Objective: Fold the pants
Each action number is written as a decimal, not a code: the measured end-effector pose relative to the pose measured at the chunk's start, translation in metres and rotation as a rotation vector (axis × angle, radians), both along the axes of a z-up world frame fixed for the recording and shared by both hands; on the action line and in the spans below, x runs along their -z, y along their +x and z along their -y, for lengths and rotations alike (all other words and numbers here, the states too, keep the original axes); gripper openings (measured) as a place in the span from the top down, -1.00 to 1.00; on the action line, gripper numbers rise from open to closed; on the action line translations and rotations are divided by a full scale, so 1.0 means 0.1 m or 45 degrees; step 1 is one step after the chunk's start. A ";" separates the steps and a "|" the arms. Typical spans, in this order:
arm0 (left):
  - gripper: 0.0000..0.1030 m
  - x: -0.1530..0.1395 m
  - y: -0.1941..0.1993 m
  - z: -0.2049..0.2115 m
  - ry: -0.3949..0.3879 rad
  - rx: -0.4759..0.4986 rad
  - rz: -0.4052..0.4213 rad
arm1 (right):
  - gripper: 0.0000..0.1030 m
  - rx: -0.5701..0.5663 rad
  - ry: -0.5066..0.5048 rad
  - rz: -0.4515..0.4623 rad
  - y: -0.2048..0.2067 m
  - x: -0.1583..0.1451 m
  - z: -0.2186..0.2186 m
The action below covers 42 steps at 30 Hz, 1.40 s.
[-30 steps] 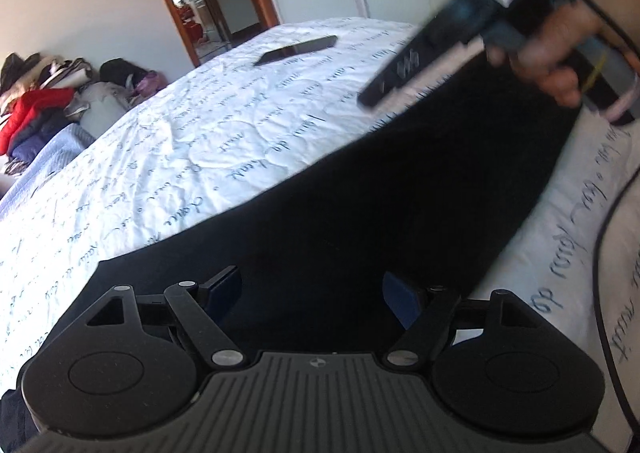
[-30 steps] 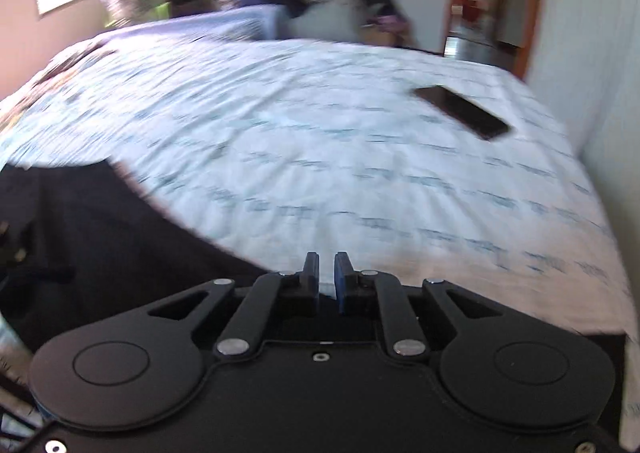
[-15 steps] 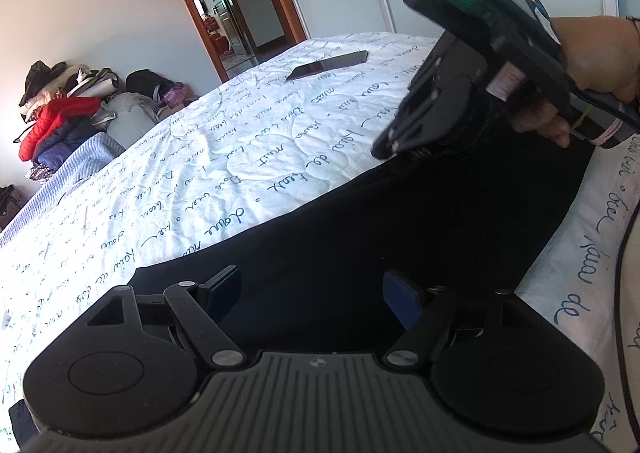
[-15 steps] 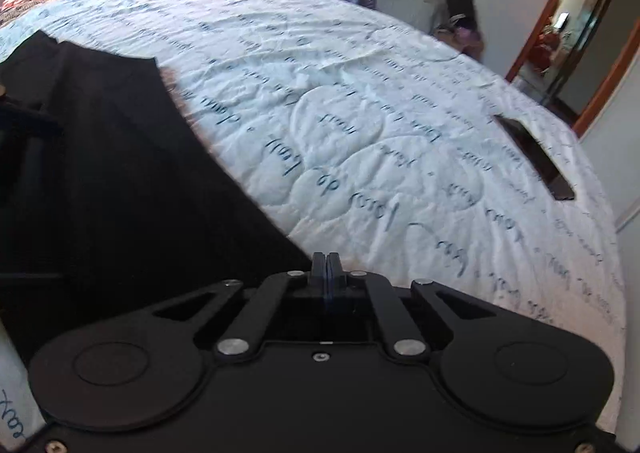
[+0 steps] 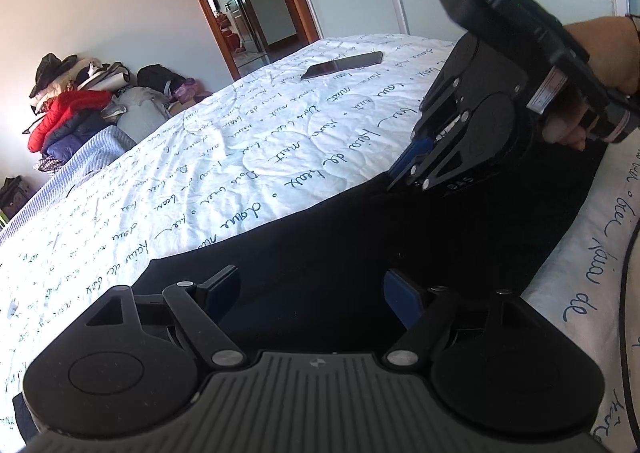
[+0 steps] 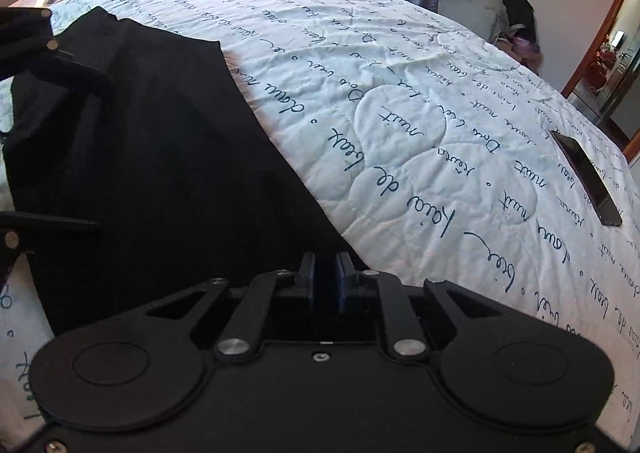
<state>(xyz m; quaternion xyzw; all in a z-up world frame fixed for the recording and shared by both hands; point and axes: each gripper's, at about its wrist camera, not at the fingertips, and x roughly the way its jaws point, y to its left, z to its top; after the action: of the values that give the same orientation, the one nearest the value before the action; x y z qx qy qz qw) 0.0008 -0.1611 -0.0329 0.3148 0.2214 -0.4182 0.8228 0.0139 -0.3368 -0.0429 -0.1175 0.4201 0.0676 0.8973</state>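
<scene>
Black pants [image 5: 380,237] lie flat on the white quilted bed [image 5: 240,157]; they also show in the right wrist view [image 6: 152,157]. My left gripper [image 5: 312,293] is open, just above the near end of the pants. My right gripper [image 6: 325,277] has its blue pads a narrow gap apart at the pants' far edge, beside the bare quilt [image 6: 400,113]. In the left wrist view the right gripper [image 5: 408,169] points down at that edge, held by a hand. I cannot tell whether cloth sits between its pads.
A black phone [image 5: 342,65] lies on the bed toward the door; it also shows in the right wrist view [image 6: 588,181]. A pile of clothes [image 5: 76,101] sits past the bed's far end. A dark cable [image 5: 628,273] runs along the right side.
My right gripper dropped to the pants' far edge and its pads, pressed together half a second ago, now stand slightly apart. My left gripper stayed open in place.
</scene>
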 end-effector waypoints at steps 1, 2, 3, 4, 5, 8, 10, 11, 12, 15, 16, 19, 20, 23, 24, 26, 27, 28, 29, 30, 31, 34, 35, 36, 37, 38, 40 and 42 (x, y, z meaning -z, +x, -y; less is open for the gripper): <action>-0.61 0.00 0.00 0.00 0.000 0.001 -0.003 | 0.47 0.004 -0.013 0.007 0.00 0.01 0.00; -0.61 0.01 0.01 0.00 0.002 0.003 -0.010 | 0.42 0.001 -0.017 0.004 0.01 0.03 0.01; -0.61 0.01 0.01 0.01 0.004 0.002 -0.014 | 0.42 -0.008 -0.011 0.005 0.02 0.04 0.02; -0.61 0.02 0.01 0.03 0.004 0.001 -0.013 | 0.42 -0.023 0.001 0.013 0.03 0.05 0.03; -0.61 0.01 0.01 0.04 0.002 0.000 -0.011 | 0.42 -0.036 0.024 0.012 0.05 0.06 0.06; -0.61 -0.02 0.00 0.02 -0.012 -0.001 -0.017 | 0.54 0.021 0.081 0.025 0.04 -0.03 0.16; -0.63 -0.02 0.00 -0.01 -0.016 0.001 -0.027 | 0.59 0.016 0.093 0.071 -0.02 -0.11 0.17; -0.64 -0.01 0.01 -0.02 -0.013 -0.002 -0.037 | 0.59 -0.014 0.139 0.077 -0.05 -0.15 0.17; -0.64 -0.01 0.03 -0.02 -0.008 -0.005 -0.045 | 0.59 -0.044 0.166 0.084 -0.06 -0.17 0.15; -0.64 0.02 0.04 0.03 0.007 -0.021 -0.040 | 0.59 -0.092 0.047 0.050 0.03 -0.07 0.00; -0.64 0.01 0.04 0.04 0.007 -0.024 -0.038 | 0.59 -0.107 0.022 0.024 0.07 -0.02 -0.03; -0.64 -0.01 0.03 0.04 -0.006 -0.018 -0.043 | 0.59 -0.116 0.055 0.008 0.15 0.05 -0.01; -0.64 -0.01 0.02 0.03 -0.006 -0.017 -0.042 | 0.74 -0.101 0.071 0.007 0.15 0.04 0.02; -0.64 0.00 0.02 0.00 0.002 -0.025 -0.029 | 0.98 -0.087 0.030 0.050 0.07 -0.01 -0.01; -0.64 0.00 0.03 -0.01 0.004 -0.033 -0.030 | 1.00 -0.059 0.023 0.079 0.05 -0.05 0.00; -0.64 0.00 0.07 -0.03 -0.002 -0.049 -0.043 | 1.00 0.013 -0.011 0.149 0.05 -0.11 0.01; -0.64 -0.01 0.09 -0.03 -0.006 -0.059 -0.053 | 1.00 0.054 -0.041 0.170 0.08 -0.12 0.03; -0.64 -0.01 0.11 -0.02 -0.010 -0.066 -0.062 | 1.00 0.069 -0.030 0.154 0.12 -0.11 0.05; -0.64 -0.02 0.12 -0.02 -0.012 -0.072 -0.066 | 1.00 0.073 -0.019 0.127 0.16 -0.07 0.06; -0.64 -0.02 0.12 -0.03 -0.012 -0.078 -0.064 | 1.00 0.092 -0.051 0.126 0.18 -0.03 0.05; -0.64 -0.04 0.11 -0.05 -0.016 -0.079 -0.058 | 1.00 0.141 -0.123 0.140 0.18 0.00 0.04; -0.64 -0.07 0.11 -0.16 -0.025 -0.079 -0.057 | 0.96 0.251 -0.173 0.161 0.08 -0.08 0.09; -0.64 -0.08 0.12 -0.20 -0.021 -0.089 -0.055 | 0.96 0.261 -0.118 0.170 0.00 -0.16 0.11; -0.64 -0.09 0.13 -0.25 -0.021 -0.103 -0.049 | 0.96 0.250 -0.066 0.172 -0.07 -0.21 0.11; -0.65 -0.10 0.15 -0.31 -0.022 -0.117 -0.043 | 0.96 0.228 -0.032 0.165 -0.13 -0.24 0.09; -0.65 -0.11 0.17 -0.38 -0.023 -0.135 -0.042 | 0.96 0.196 -0.002 0.134 -0.17 -0.22 0.06; -0.65 -0.13 0.24 -0.53 -0.023 -0.178 -0.057 | 0.91 0.184 -0.006 0.033 -0.14 -0.07 0.02; -0.65 -0.14 0.31 -0.72 -0.021 -0.226 -0.083 | 0.82 0.241 -0.063 0.027 -0.10 0.08 0.03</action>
<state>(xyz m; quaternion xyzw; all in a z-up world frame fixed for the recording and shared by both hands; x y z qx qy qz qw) 0.0313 -0.0896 -0.0194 0.2733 0.2715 -0.3555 0.8516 0.0043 -0.3394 -0.0506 -0.1000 0.4212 -0.0292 0.9010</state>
